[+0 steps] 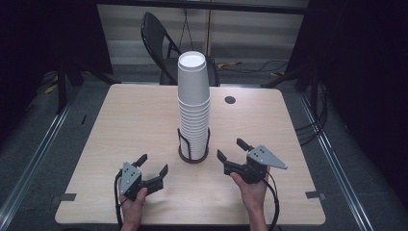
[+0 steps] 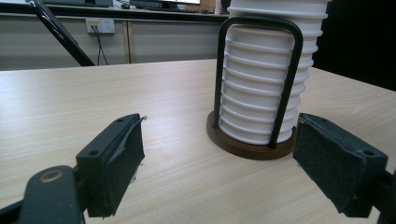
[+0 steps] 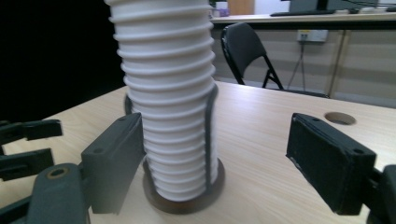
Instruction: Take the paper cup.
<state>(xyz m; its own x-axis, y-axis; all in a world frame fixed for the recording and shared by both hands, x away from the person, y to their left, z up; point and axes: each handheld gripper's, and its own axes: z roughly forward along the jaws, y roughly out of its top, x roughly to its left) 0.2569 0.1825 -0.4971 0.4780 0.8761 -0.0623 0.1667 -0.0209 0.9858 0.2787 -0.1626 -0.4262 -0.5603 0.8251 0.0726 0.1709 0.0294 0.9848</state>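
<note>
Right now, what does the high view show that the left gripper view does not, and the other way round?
High view alone: the top cup's white bottom, the cable hole, both hands, the right gripper open, apart from the stack.

Left gripper view alone: a wall socket, the left gripper's pads close up.

Both: the cup stack upside down in its wire holder on the wooden table, the left gripper open.

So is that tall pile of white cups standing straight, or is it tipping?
Upright. The stack of cups sits upside down in its wire holder on the table, rising straight, with both tongs apart from it.
</note>
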